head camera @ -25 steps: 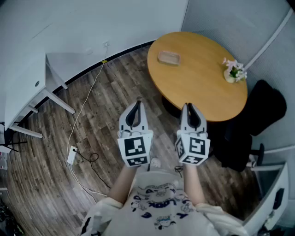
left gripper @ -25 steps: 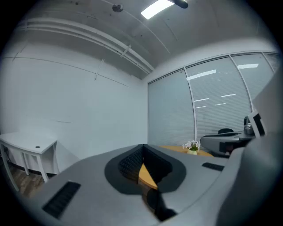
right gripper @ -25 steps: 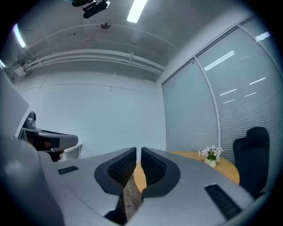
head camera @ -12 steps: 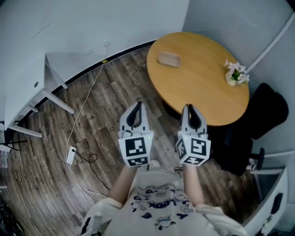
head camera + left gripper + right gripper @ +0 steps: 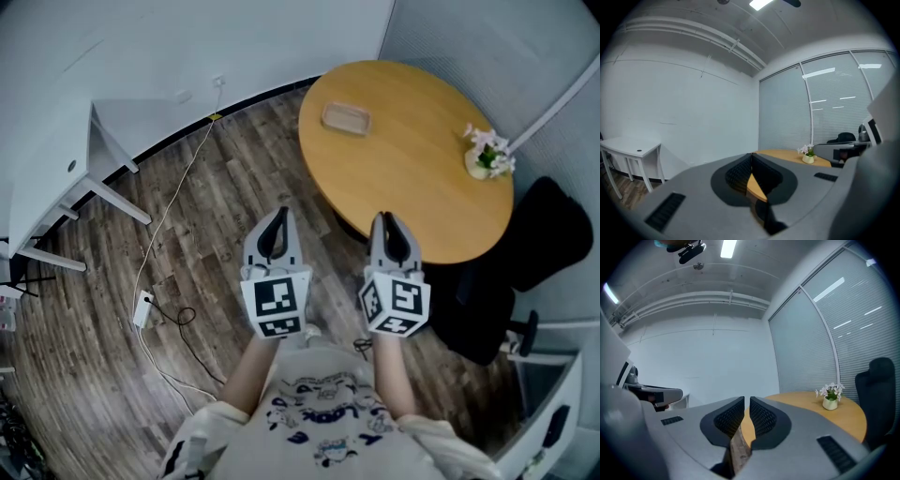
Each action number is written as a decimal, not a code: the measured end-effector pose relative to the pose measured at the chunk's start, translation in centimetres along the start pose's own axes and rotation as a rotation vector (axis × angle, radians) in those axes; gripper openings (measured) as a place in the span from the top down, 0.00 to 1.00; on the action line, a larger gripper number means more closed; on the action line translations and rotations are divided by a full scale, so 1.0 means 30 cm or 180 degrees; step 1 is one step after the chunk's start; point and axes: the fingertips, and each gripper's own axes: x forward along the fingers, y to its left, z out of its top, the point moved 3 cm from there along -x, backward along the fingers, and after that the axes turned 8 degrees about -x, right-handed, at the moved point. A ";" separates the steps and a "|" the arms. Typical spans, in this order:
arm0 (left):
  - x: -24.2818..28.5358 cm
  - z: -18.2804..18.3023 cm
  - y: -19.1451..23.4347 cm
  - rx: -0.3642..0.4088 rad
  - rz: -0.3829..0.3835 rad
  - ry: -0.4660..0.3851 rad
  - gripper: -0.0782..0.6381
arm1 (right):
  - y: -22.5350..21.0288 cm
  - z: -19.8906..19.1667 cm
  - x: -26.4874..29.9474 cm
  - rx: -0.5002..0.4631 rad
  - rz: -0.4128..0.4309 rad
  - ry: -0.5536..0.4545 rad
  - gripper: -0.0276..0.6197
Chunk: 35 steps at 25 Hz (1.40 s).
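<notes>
Near the table (image 5: 412,169) hover left gripper (image 5: 278,215), right gripper (image 5: 383,218) — jaws together.

smooth wooden table (image 5: 403,159), matt wood-grain floor (image 5: 202,239)

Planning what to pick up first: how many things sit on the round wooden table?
2. A small tan dish lies near the far left edge of the table; a pot of flowers stands at its right edge. None seems hidden.
</notes>
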 end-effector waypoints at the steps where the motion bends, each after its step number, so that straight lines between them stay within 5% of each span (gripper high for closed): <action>1: 0.017 -0.002 0.000 0.0000 -0.0003 0.0017 0.88 | -0.004 -0.002 0.016 0.0010 0.0010 0.0011 0.90; 35: 1.052 0.119 0.251 -0.0007 -0.0595 0.0374 0.88 | -0.169 0.013 0.945 0.0247 -0.0709 0.0309 0.90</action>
